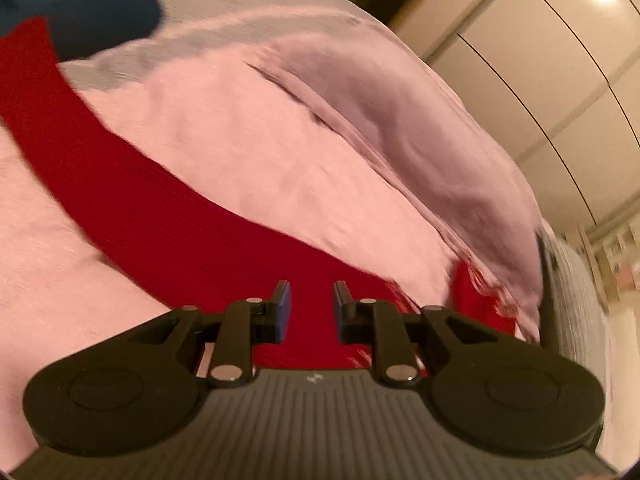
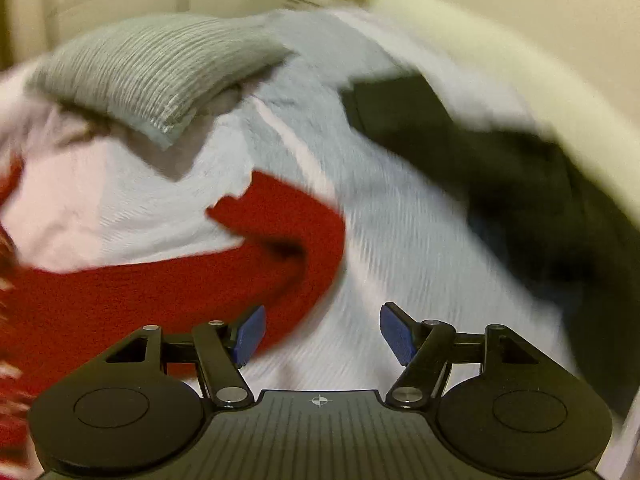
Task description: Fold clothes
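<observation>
No words or labels can be read in either view. In the left wrist view, a blue cloth [image 1: 92,4] lies far left on the pink bed cover [image 1: 248,152]. A long red garment [image 1: 132,208] runs across the bed and under the left gripper [image 1: 312,304], whose fingers stand a little apart with nothing pinched. Only this view shows the cupboard doors [image 1: 540,72].

The right wrist view is blurry. Only it shows a grey pillow [image 2: 160,68] and a dark cloth [image 2: 500,160]. The red garment's end [image 2: 288,220] lies left of the right gripper [image 2: 322,334], whose fingers are wide and empty.
</observation>
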`<state>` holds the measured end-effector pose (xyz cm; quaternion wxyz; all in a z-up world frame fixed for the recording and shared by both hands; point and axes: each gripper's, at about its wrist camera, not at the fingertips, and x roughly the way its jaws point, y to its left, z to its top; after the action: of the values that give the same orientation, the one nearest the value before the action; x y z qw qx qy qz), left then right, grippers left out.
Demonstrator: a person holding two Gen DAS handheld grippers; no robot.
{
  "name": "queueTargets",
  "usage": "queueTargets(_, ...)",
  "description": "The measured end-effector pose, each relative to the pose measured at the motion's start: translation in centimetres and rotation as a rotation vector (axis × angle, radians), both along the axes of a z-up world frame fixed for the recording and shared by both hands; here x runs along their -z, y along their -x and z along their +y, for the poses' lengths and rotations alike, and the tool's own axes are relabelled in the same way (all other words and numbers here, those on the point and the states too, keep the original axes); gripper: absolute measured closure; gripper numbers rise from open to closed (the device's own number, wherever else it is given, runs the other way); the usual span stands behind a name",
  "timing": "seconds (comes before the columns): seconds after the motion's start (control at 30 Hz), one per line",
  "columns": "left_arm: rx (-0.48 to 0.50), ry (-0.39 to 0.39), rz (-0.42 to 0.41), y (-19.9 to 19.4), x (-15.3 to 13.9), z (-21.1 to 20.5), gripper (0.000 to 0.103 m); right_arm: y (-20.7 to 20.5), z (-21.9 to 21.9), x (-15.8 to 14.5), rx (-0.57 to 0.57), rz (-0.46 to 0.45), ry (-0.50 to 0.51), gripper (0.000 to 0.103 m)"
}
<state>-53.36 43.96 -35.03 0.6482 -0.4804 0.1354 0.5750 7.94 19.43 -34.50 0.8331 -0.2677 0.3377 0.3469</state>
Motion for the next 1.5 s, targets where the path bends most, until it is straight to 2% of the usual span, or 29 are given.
queueTargets(0.07, 0.034, -0.004, 0.024, -2.2, -0.3, -0.5, 0.086, -0.6, 2.6, 1.2, -0.150, -0.104, 0.076, 0.035)
queueTargets(0.2, 0.067, -0.009, 0.041, -5.4, -0.5, -1.1, 0.086, -1.4, 7.2, 5.1, -0.363, -0.228, 0.263, 0.036)
queueTargets(0.27, 0.075, -0.013, 0.052, -6.3, -0.8, -1.1, 0.086, -2.6, 8.4, 7.1, -0.397, -0.216, 0.320, 0.039)
queueTargets(0.3, 0.079, -0.015, 0.058, -6.6, -0.9, -1.0, 0.086, -3.7, 8.4, 7.1, -0.394, -0.169, 0.296, 0.074)
queueTargets(0.33, 0.082, -0.016, 0.066, -6.6, -1.1, -1.0, 0.086, -4.7, 8.3, 7.2, -0.390, -0.122, 0.273, 0.098)
queueTargets(0.4, 0.081, -0.017, 0.079, -6.5, -1.3, -1.0, 0.086, -8.2, 6.0, 5.4, -0.234, 0.007, 0.122, 0.098)
queueTargets(0.43, 0.076, -0.018, 0.083, -6.3, -1.4, -1.0, 0.086, -9.6, 4.7, 4.5, -0.155, 0.042, 0.048, 0.098)
queueTargets(0.53, 0.066, -0.007, 0.079, -5.9, -1.2, -1.2, 0.085, -14.8, -3.1, 2.6, 0.204, 0.214, -0.239, 0.098)
queueTargets(0.57, 0.064, -0.001, 0.074, -5.8, -1.0, -1.3, 0.085, -16.3, -6.2, 3.0, 0.360, 0.303, -0.300, 0.097)
queueTargets(0.63, 0.072, 0.019, 0.066, -5.7, -0.5, -1.4, 0.085, -18.2, -11.2, 5.2, 0.604, 0.500, -0.332, 0.074)
queueTargets(0.67, 0.076, 0.030, 0.062, -5.6, -0.3, -1.5, 0.085, -18.9, -13.7, 6.4, 0.727, 0.605, -0.338, 0.074)
queueTargets(0.7, 0.082, 0.032, 0.059, -5.6, -0.2, -1.6, 0.085, -18.8, -16.1, 6.9, 0.817, 0.659, -0.416, 0.074)
queueTargets(0.77, 0.096, 0.032, 0.052, -5.4, 0.0, -1.7, 0.085, -17.9, -19.1, 6.2, 0.928, 0.681, -0.557, 0.073)
queueTargets(0.87, 0.126, 0.039, 0.050, -5.0, 0.3, -2.0, 0.081, -15.5, -17.7, 3.0, 0.782, 0.520, -0.487, 0.073)
queueTargets(0.97, 0.159, 0.054, 0.068, -4.6, 0.7, -2.3, 0.081, -11.6, -12.1, 1.1, 0.466, 0.328, -0.303, 0.070)
queueTargets(1.0, 0.171, 0.057, 0.078, -4.5, 0.8, -2.5, 0.081, -10.0, -10.6, 1.1, 0.359, 0.296, -0.256, 0.069)
queueTargets(1.07, 0.195, 0.062, 0.074, -3.9, 0.7, -3.1, 0.081, -7.8, -7.8, 1.9, 0.250, 0.293, -0.177, 0.069)
queueTargets(1.1, 0.207, 0.065, 0.071, -3.6, 0.7, -3.3, 0.081, -7.0, -6.6, 2.3, 0.221, 0.285, -0.141, 0.069)
queueTargets(1.2, 0.215, 0.074, 0.078, -2.8, 0.9, -3.9, 0.080, -4.3, -5.7, 2.3, 0.162, 0.195, -0.127, 0.069)
queueTargets(1.3, 0.220, 0.084, 0.086, -2.0, 1.0, -4.5, 0.080, -4.8, -5.2, 2.8, 0.151, 0.180, -0.126, 0.069)
queueTargets(1.5, 0.203, 0.105, 0.052, -4.4, 2.4, -4.1, 0.080, -10.4, -5.2, 5.8, 0.271, 0.333, -0.102, 0.069)
